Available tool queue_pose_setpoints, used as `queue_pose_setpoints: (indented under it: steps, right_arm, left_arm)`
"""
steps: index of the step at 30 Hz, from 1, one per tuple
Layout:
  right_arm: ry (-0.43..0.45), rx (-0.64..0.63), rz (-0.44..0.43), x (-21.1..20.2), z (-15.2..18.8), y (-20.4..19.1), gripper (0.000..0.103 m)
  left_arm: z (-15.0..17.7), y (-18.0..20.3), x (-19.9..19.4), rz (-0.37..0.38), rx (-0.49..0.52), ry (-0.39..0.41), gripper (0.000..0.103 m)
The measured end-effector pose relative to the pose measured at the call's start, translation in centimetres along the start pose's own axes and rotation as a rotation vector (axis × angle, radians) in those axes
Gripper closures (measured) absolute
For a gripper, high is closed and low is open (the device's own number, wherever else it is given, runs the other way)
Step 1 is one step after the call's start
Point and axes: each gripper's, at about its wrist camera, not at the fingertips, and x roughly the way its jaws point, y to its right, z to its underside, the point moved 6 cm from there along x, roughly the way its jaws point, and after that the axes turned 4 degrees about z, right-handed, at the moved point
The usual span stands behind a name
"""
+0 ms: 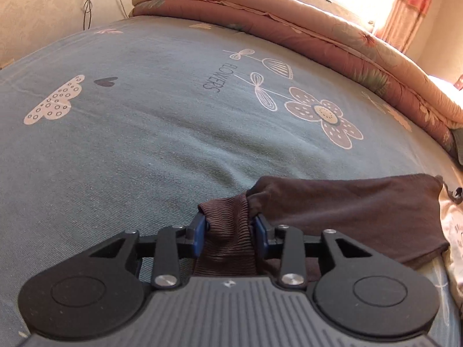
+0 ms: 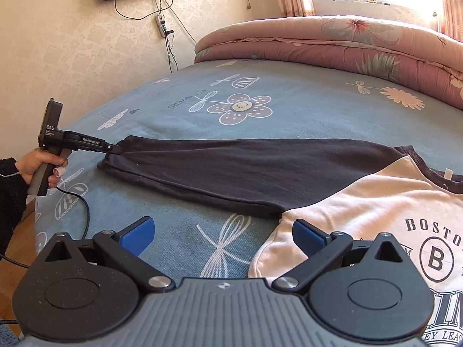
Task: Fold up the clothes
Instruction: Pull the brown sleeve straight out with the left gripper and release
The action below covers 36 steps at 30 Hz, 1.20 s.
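Holding the ribbed cuff (image 1: 228, 231) of the dark sleeve (image 2: 246, 170), your left gripper (image 1: 231, 232) has its blue pads pressed in on the bunched fabric from both sides, jaws partly closed on it. The sweatshirt (image 2: 361, 217) lies flat on the blue flowered bedsheet (image 2: 289, 107), its cream body at the near right and that sleeve stretched straight out to the left, so the sleeve's long axis runs left to right across the bed. Your right gripper (image 2: 221, 235) hangs with its jaws wide apart and nothing between them, just beside the armpit where sleeve meets body. So the cuff is the far-left end of the line, and the body lies to the right of it. Judging by this, the fold wants your left hand (image 2: 43, 167) to carry the cuff rightward along that axis, over onto the body. The folded quilt (image 2: 347, 46) at the far side is well apart.
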Motion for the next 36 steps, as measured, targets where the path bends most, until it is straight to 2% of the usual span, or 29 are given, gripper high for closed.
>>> queue_pose_setpoints:
  steps: [2, 8, 10, 13, 18, 21, 24, 27, 30, 33, 36]
  right_arm:
    - [-0.003, -0.009, 0.025, -0.2, -0.5, 1.0, 0.000]
    - [-0.017, -0.052, 0.156, 2.3, -4.5, 6.7, 0.000]
    - [-0.011, -0.018, 0.197, 4.6, -6.2, 9.6, 0.000]
    - [-0.012, 0.055, 0.186, 9.1, -7.5, 13.1, 0.000]
    - [-0.076, 0.160, 0.183, 16.6, -6.6, 16.8, 0.000]
    - [-0.024, 0.088, 0.236, 19.0, -7.1, 17.0, 0.000]
    - [-0.005, 0.118, 0.237, 20.1, -8.6, 17.9, 0.000]
    - [-0.013, 0.182, 0.255, 19.3, -9.5, 18.6, 0.000]
    - [0.005, 0.179, 0.223, 16.4, -9.2, 16.8, 0.000]
    - [-0.043, 0.151, 0.177, 15.5, -8.0, 14.6, 0.000]
    - [-0.124, 0.096, 0.198, 18.3, -7.1, 13.7, 0.000]
  left_arm:
    - [-0.6, 0.6, -0.9, 0.001, 0.000, 0.026, 0.060]
    - [-2.9, 4.1, -2.6, -0.074, 0.072, 0.093, 0.045]
    - [-2.8, 5.4, -2.6, -0.081, 0.104, 0.104, 0.039]
    - [-1.7, 7.1, -2.1, -0.044, 0.129, 0.094, 0.037]
    - [0.6, 8.8, -0.8, -0.015, 0.152, 0.048, 0.031]
    - [1.5, 9.7, 0.5, 0.034, 0.163, -0.004, 0.030]
    - [2.0, 10.9, 1.6, 0.063, 0.204, -0.051, 0.030]
    - [2.0, 12.2, 1.6, 0.101, 0.258, -0.065, 0.026]
    - [2.7, 12.7, 1.5, 0.144, 0.284, -0.099, 0.023]
    - [3.2, 12.8, 1.3, 0.115, 0.300, -0.116, 0.023]
    - [2.9, 13.1, 0.1, 0.111, 0.290, -0.110, 0.023]
